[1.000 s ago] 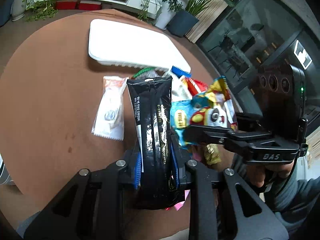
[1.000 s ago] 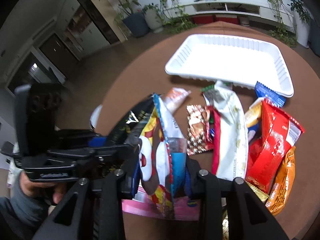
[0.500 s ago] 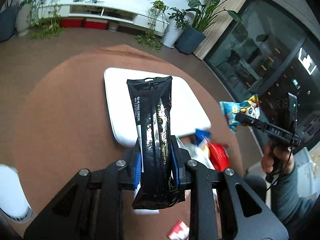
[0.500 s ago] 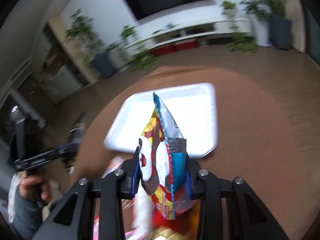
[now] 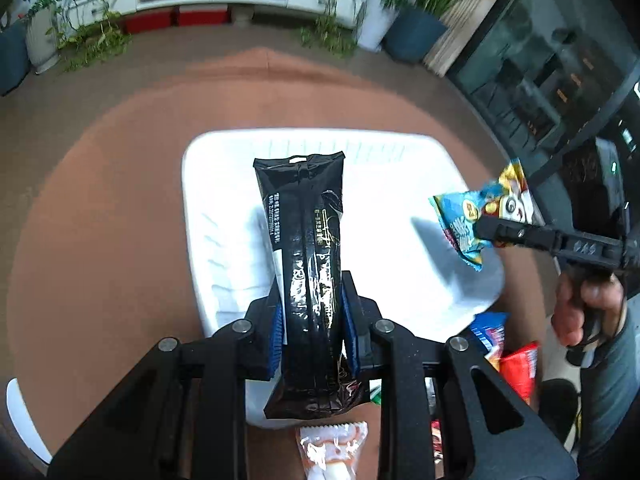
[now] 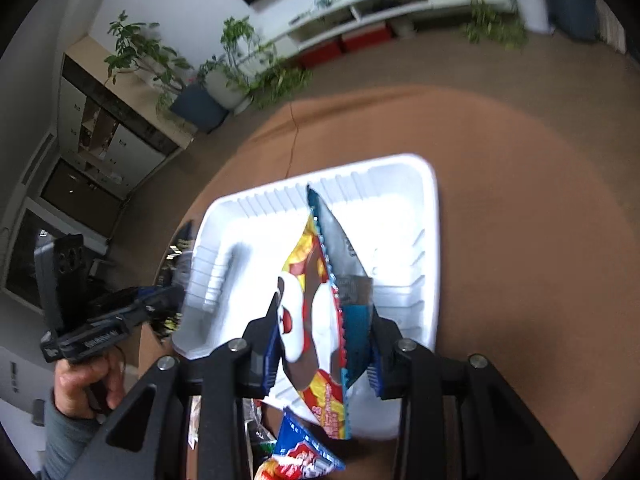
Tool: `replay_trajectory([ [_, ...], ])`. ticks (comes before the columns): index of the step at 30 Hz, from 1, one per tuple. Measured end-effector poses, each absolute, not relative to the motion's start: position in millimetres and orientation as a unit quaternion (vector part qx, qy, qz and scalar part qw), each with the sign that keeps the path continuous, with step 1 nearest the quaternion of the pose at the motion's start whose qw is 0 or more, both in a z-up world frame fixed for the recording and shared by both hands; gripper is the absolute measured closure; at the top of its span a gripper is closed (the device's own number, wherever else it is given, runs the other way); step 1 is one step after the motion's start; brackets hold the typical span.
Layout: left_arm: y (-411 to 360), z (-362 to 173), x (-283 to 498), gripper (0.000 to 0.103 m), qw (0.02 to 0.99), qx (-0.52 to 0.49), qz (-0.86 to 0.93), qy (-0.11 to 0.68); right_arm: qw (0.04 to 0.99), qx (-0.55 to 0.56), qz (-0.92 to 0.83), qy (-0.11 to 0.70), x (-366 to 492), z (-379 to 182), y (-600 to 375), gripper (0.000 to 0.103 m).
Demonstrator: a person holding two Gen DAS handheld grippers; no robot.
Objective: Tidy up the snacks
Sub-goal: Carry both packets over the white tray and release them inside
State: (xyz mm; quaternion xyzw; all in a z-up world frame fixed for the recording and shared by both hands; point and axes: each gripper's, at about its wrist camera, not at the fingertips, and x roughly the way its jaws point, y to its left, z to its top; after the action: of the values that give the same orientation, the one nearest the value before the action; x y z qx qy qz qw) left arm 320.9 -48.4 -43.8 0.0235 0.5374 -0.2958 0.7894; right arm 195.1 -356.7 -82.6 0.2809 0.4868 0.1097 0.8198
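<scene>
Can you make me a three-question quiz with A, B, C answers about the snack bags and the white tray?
1. Where is the long black foil snack bag?
A. Flat on the table
B. Held over the white ribbed foam tray
C. On the floor

2. What colour is the round table?
A. Brown
B. Green
C. White

3. The right claw is:
A. Open
B. Missing
C. Shut on the colourful cartoon snack bag

Answers: 1 B, the left claw holds it above the tray. 2 A, brown surrounds the tray. 3 C, both fingers press the bag.

White tray (image 5: 224, 216) on brown table (image 5: 100, 220)
</scene>
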Motion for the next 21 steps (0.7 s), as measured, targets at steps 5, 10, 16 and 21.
replay_trajectory([
  [5, -61.9, -64.6, 330.4, 0.081, 0.784, 0.031, -0.286, 0.55, 0.809, 0.277, 0.11, 0.506, 210.0, -98.4, -357.5, 0.066],
  [10, -72.4, -74.3, 335.4, 0.08, 0.784, 0.038, -0.277, 0.554, 0.814, 0.267, 0.101, 0.506, 220.1, -98.3, -358.6, 0.065],
  [16, -73.6, -76.7, 326.9, 0.079, 0.793, 0.052, -0.274, 0.542, 0.819, 0.27, 0.095, 0.497, 219.3, -97.8, -362.8, 0.058],
  [21, -77.0, -78.1, 331.9, 0.07, 0.794, 0.055, -0.271, 0.542, 0.831, 0.229, 0.091, 0.499, 214.8, -89.8, -347.3, 0.036],
])
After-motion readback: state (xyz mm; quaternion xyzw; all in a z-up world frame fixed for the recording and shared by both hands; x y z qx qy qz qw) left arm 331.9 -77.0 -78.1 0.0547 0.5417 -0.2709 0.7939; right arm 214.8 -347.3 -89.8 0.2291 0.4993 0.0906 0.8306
